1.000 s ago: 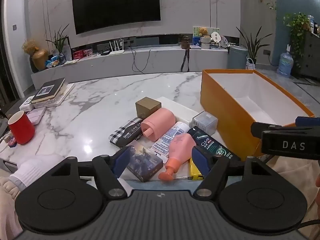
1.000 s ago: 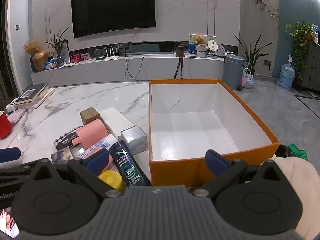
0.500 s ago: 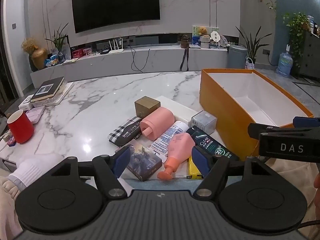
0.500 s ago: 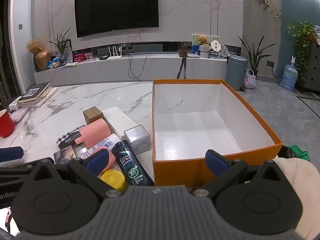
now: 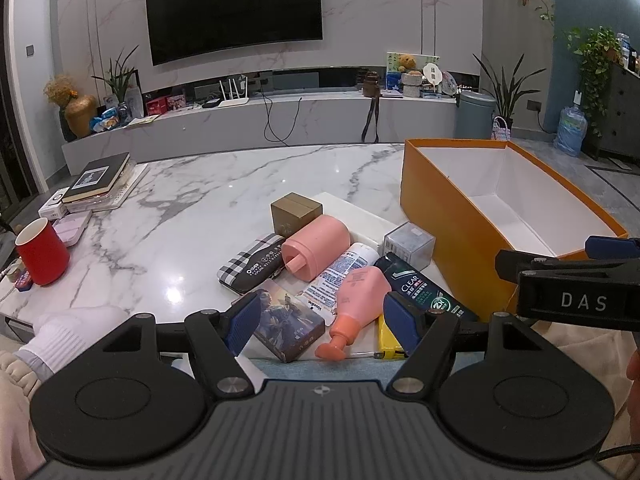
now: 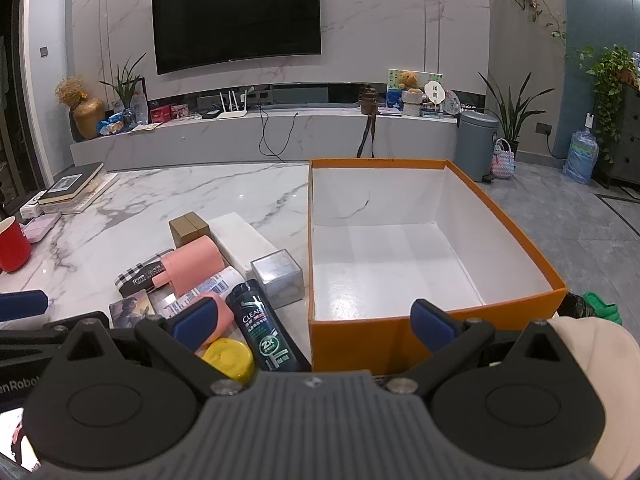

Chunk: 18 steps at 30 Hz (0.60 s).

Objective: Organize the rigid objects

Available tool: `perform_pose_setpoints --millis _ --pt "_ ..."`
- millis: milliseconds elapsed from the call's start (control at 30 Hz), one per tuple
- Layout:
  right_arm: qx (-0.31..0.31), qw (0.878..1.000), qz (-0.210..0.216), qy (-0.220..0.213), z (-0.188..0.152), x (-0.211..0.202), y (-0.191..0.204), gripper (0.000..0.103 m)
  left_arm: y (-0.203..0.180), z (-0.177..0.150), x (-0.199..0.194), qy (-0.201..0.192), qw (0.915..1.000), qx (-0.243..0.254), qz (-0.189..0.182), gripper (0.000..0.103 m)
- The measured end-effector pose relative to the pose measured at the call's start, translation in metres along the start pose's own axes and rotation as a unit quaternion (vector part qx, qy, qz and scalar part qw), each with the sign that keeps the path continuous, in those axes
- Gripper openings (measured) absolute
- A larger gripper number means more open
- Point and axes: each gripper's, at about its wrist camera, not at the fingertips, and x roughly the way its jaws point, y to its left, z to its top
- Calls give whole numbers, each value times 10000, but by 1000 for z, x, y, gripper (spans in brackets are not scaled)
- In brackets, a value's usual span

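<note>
Grippers first: left gripper (image 5: pixel 320 322) jaws wide apart, nothing held, hovering over the near edge of the marble table (image 5: pixel 208 208); right gripper (image 6: pixel 314 320) likewise spread wide and empty, above the near wall of the orange box (image 6: pixel 440 320). At the near edge lie a yellow tape measure (image 6: pixel 229 359), a picture card box (image 5: pixel 286 324) and a pink pump bottle (image 5: pixel 356 300), all crowded together; beside them a dark CLEAR shampoo bottle (image 6: pixel 262 328), just beside the orange box; farther in, a checked case (image 5: pixel 250 264), pink cylinder (image 5: pixel 316 246), clear cube (image 5: pixel 409 242), brown box (image 5: pixel 296 212); red cup (image 5: pixel 42 256) near the left edge.
</note>
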Motion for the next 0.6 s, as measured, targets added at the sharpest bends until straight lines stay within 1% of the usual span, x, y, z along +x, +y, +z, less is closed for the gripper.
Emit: perform_pose_setpoints --millis 600 --pt "31 10000 13 47 -1 1 -1 101 3 -1 1 52 10000 -79 -2 83"
